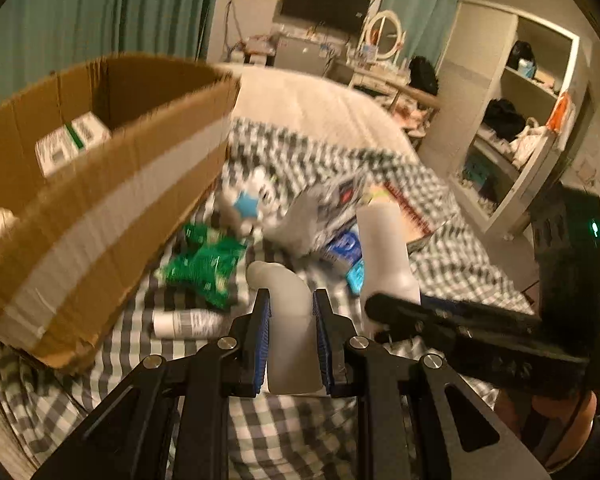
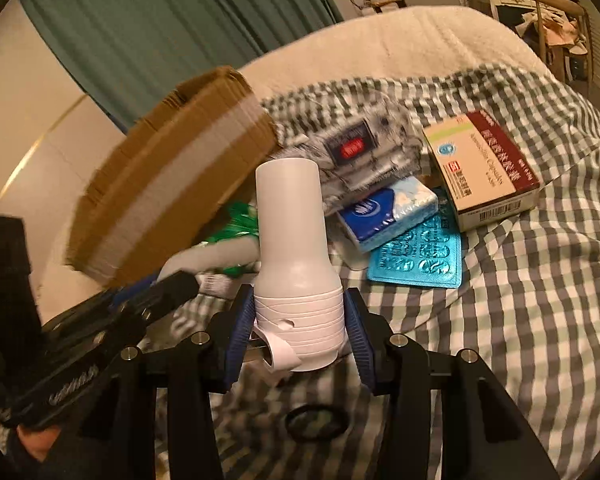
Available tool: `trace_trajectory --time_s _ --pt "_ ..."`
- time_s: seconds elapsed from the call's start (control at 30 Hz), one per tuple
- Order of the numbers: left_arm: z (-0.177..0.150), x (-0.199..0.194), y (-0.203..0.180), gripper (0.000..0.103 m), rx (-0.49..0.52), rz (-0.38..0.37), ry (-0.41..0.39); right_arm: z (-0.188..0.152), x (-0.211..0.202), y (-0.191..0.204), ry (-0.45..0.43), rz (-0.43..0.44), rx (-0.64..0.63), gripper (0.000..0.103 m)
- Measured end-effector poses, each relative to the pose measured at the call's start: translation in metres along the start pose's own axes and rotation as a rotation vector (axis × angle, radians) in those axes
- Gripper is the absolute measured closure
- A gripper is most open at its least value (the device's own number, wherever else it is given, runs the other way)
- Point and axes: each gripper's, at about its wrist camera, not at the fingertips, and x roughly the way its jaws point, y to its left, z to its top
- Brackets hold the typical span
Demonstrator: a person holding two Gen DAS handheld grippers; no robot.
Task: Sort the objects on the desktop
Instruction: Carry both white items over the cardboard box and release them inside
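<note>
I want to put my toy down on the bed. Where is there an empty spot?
The checked blanket is bare on the right, past the blue pill sheet and below the medicine box. It is crowded in the middle, between the cardboard box and the medicine box: tissue pack, green packet, pill sheet.

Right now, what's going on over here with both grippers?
A person is sorting clutter on a checked bedspread, one gripper in each hand. The left gripper is shut on a pale grey tube-like bottle. The right gripper is shut on a white plastic bottle, held upright. A cardboard box sits to the left, a small white carton already inside. A blue blister pack, tissue packet, medicine box and green packet remain on the bed.
</note>
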Motion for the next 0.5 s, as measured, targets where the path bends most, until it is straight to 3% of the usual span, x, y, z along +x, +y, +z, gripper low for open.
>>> trace_trajectory --time_s 0.2,0.37,0.5 --pt "0.026 -0.041 -0.006 0.082 0.046 -0.017 -0.124 0.007 -0.037 0.026 -0.076 -0.007 -0.048 0.059" --pt "0.066 -0.087 0.02 0.082 0.007 -0.059 -0.224 0.042 -0.052 0.065 -0.137 0.038 -0.08 0.059" --pt "0.1 -0.114 0.064 0.082 0.001 0.013 -0.302 0.079 -0.041 0.118 -0.16 0.082 -0.159 0.059"
